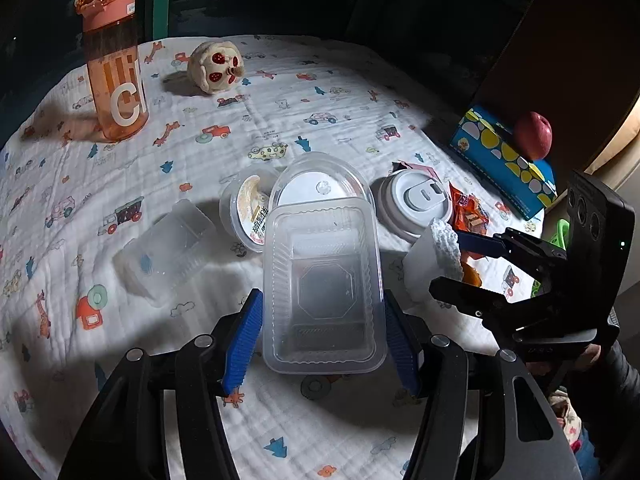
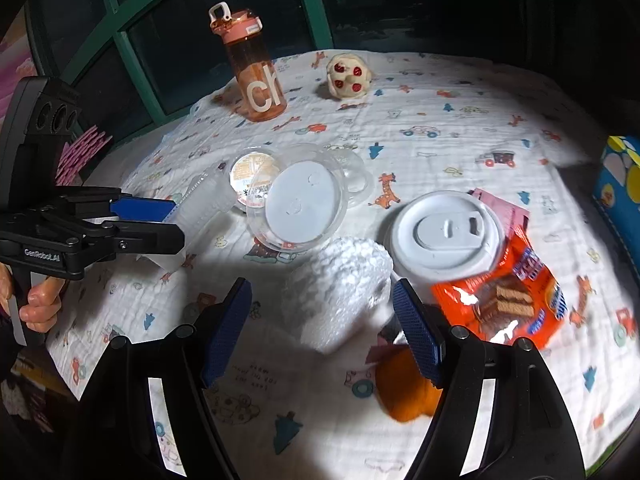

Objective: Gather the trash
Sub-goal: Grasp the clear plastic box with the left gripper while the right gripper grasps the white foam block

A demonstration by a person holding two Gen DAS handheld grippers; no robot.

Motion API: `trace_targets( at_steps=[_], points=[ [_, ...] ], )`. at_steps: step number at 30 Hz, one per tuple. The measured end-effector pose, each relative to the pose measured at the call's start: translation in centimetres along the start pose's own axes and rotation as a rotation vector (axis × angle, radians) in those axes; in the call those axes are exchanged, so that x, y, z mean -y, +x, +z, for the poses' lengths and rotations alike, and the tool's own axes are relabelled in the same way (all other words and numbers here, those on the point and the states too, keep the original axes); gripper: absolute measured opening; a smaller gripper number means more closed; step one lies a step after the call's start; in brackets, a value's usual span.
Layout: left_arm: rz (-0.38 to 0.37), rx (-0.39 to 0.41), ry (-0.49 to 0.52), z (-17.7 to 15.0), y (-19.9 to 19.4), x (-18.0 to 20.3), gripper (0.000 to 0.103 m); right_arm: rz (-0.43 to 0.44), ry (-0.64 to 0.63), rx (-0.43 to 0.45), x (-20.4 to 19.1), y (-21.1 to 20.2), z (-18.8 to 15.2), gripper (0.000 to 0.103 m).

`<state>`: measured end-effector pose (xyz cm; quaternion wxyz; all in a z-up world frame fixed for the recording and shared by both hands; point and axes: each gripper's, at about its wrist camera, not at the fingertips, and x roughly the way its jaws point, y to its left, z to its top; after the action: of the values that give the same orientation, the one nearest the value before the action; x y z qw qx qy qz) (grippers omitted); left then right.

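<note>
My left gripper (image 1: 324, 340) is shut on a clear rectangular plastic tray (image 1: 324, 288), one blue pad on each long side, held above the cloth. The right wrist view has that gripper (image 2: 176, 224) at the left with the tray (image 2: 208, 196). My right gripper (image 2: 322, 330) is open over a white foam lump (image 2: 340, 292), which lies between the fingers with a gap at the left pad. The left wrist view shows the right gripper (image 1: 448, 262) around the lump (image 1: 432, 256). Close by lie a white cup lid (image 2: 444, 236), an orange snack wrapper (image 2: 504, 300), a pink wrapper (image 2: 504, 208) and an orange scrap (image 2: 404, 392).
A round clear lidded tub (image 2: 298, 204), a small labelled cup (image 2: 250, 172) and another clear tray (image 1: 168, 248) lie mid-cloth. An orange bottle (image 1: 116, 80) and a spotted toy (image 1: 216, 66) stand at the back. A blue box (image 1: 504, 152) with an apple (image 1: 534, 136) is on the right.
</note>
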<state>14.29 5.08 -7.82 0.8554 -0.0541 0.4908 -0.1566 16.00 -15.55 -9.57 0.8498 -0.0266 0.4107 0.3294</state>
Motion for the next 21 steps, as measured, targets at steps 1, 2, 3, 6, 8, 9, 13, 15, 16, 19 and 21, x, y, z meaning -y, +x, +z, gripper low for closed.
trace_targets(
  at_steps=[1, 2, 3, 6, 8, 9, 13, 15, 16, 19, 21],
  points=[
    [-0.001, -0.002, -0.002, 0.0, 0.1, 0.0, 0.057, 0.01, -0.003, -0.004, 0.1, 0.2, 0.1, 0.073],
    [0.0, -0.003, -0.002, 0.1, 0.2, 0.0, 0.057, 0.02, -0.003, -0.01, 0.3, 0.5, 0.3, 0.073],
    [0.001, -0.005, -0.003, 0.1, 0.3, -0.1, 0.057, 0.027, -0.002, -0.016, 0.5, 0.8, 0.5, 0.073],
    [0.001, -0.012, -0.008, 0.1, 0.6, -0.3, 0.057, 0.044, -0.009, -0.028, 0.6, 1.5, 0.8, 0.073],
    [0.002, -0.016, -0.014, 0.1, 0.8, -0.5, 0.057, 0.036, -0.017, -0.031, 0.7, 1.9, 1.0, 0.073],
    [0.001, -0.017, -0.016, 0.1, 0.8, -0.5, 0.057, 0.029, -0.017, -0.036, 0.8, 2.1, 1.0, 0.073],
    [0.002, -0.016, -0.017, 0.0, 0.7, -0.6, 0.057, 0.032, -0.011, -0.04, 1.2, 2.4, 1.1, 0.073],
    [0.002, -0.018, -0.021, 0.0, 0.7, -0.7, 0.057, 0.031, -0.016, -0.046, 1.2, 2.6, 1.0, 0.072],
    [0.002, -0.018, -0.023, 0.0, 0.8, -0.8, 0.057, 0.025, -0.019, -0.044, 1.1, 2.6, 0.9, 0.071],
    [0.001, -0.018, -0.025, 0.0, 0.7, -0.7, 0.057, 0.017, -0.014, -0.039, 0.8, 2.5, 0.8, 0.061],
    [0.0, -0.015, -0.019, -0.1, 0.6, -0.4, 0.057, 0.007, -0.009, -0.027, 0.7, 2.1, 0.6, 0.06]
  ],
)
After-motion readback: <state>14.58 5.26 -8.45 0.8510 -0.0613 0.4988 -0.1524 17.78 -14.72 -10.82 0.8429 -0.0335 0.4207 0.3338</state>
